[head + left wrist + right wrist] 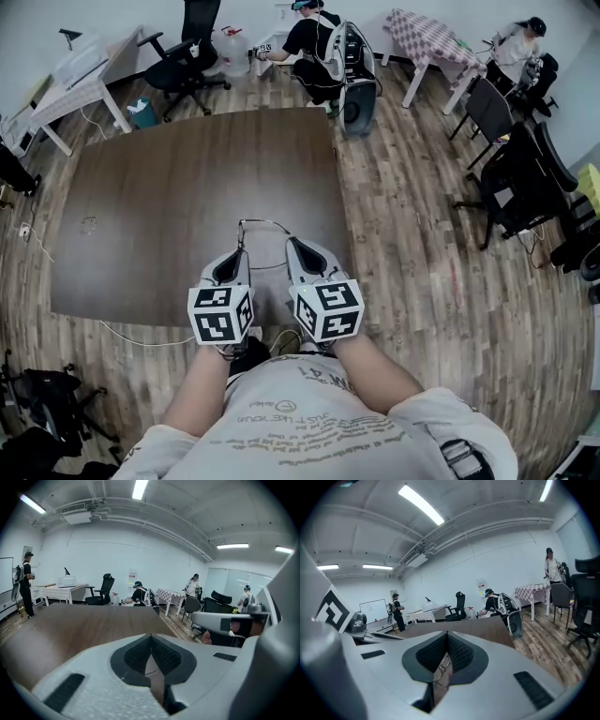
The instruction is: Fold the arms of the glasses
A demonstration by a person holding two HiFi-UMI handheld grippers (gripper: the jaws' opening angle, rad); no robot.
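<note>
Thin wire-framed glasses [263, 224] lie on the dark brown table [159, 206], near its front edge. They sit just beyond and between my two grippers, with thin wires running back toward both tips. My left gripper [239, 253] is on their left with its pads together. My right gripper [292, 246] is on their right, also shut. In the right gripper view a bit of the glasses [439, 670] shows through the slit under the pads. The left gripper view shows only a thin wire below its shut pads [151, 641]. I cannot tell whether either tip touches the glasses.
A white cable [141, 339] hangs along the table's front edge. Beyond the table are office chairs [183, 56], a crouching person with a backpack [319, 47], a checkered table [431, 42] and dark chairs [525, 178] on the right.
</note>
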